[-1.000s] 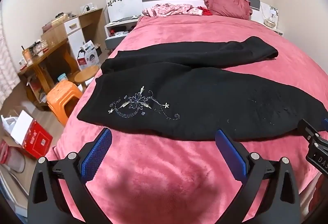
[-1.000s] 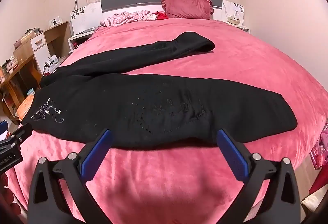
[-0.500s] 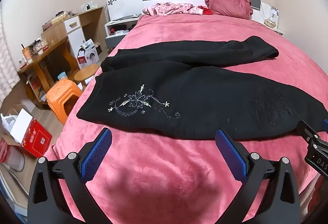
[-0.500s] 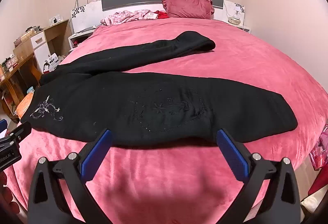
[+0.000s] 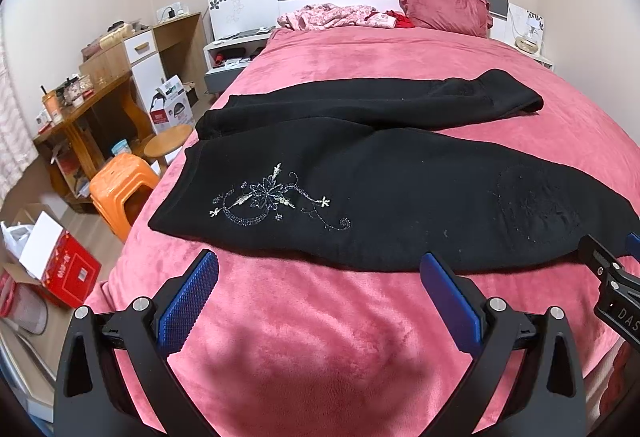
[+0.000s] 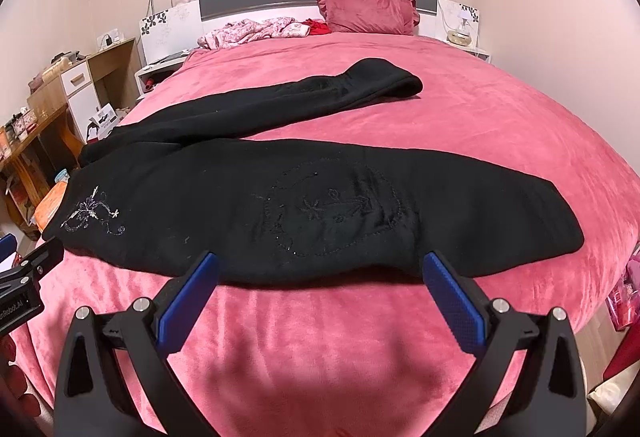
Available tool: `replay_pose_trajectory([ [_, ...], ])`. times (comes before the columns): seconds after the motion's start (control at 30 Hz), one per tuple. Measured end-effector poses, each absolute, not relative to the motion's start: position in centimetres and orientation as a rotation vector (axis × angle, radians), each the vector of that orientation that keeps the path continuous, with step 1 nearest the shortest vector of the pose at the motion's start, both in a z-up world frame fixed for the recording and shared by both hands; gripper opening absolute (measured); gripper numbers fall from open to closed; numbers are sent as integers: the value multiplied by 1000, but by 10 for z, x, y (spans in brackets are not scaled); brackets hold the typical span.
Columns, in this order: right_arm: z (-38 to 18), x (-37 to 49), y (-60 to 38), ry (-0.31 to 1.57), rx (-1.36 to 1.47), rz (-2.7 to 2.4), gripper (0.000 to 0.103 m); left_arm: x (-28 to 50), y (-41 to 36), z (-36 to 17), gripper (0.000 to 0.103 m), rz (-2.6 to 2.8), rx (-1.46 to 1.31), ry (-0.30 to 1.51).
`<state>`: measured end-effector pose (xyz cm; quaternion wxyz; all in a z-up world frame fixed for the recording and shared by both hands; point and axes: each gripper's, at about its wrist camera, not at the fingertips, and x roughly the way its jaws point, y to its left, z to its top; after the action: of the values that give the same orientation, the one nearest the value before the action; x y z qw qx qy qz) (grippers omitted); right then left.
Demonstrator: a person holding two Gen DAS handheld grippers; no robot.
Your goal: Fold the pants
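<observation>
Both grippers hang over the near edge of the bed with blue pads spread wide and nothing between them. Just beyond the left gripper [image 5: 318, 283] lies the waist end of the black pants [image 5: 380, 189], its silver flower embroidery [image 5: 276, 199] ahead and slightly left. Past the right gripper [image 6: 320, 283], the nearer leg stretches rightward, its cuff ending short of the bed's right edge. The 2 legs fork apart, the farther one angling toward the red pillow [image 6: 368, 13]. Bare pink bedspread [image 6: 500, 109] lies around the pants. Left of the bed stand an orange stool [image 5: 120, 189] and a wooden desk [image 5: 76, 109].
</observation>
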<state>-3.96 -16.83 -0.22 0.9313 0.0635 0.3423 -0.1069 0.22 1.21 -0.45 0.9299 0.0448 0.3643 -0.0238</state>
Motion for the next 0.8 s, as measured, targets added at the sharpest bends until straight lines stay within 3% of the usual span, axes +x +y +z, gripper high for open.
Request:
replay_pose_trajectory([
  [0.8,-2,-39,-168,703,134,-221,101,3,11,-9,100,-55,90,763],
])
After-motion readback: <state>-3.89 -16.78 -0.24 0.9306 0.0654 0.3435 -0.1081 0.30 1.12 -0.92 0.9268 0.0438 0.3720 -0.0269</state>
